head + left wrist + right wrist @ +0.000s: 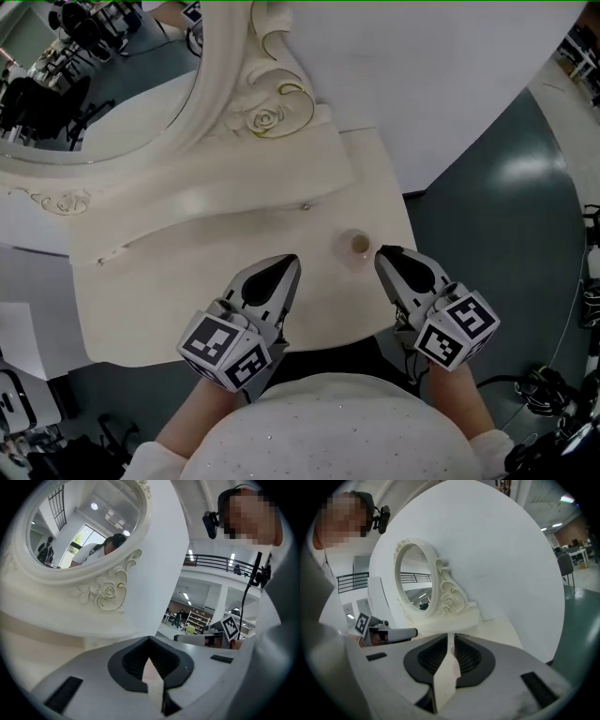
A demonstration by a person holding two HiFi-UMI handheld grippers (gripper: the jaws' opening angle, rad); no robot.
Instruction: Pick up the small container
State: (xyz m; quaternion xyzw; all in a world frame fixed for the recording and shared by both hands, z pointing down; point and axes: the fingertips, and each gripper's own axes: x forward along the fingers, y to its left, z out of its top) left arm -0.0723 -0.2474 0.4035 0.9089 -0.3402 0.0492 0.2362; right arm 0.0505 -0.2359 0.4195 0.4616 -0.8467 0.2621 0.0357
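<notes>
The small container, a short pale round pot with a dark opening, stands on the cream dressing table near its right front corner. My right gripper hovers just right of the pot, its tips a short way from it; in the right gripper view a narrow slit shows between its jaws, with nothing in it. My left gripper hangs over the table's front edge, left of the pot, its jaws closed tip to tip. The pot shows in neither gripper view.
An ornate oval mirror with a carved rose rises at the table's back. A round white panel stands behind it. Grey-green floor lies to the right, with cables at the lower right.
</notes>
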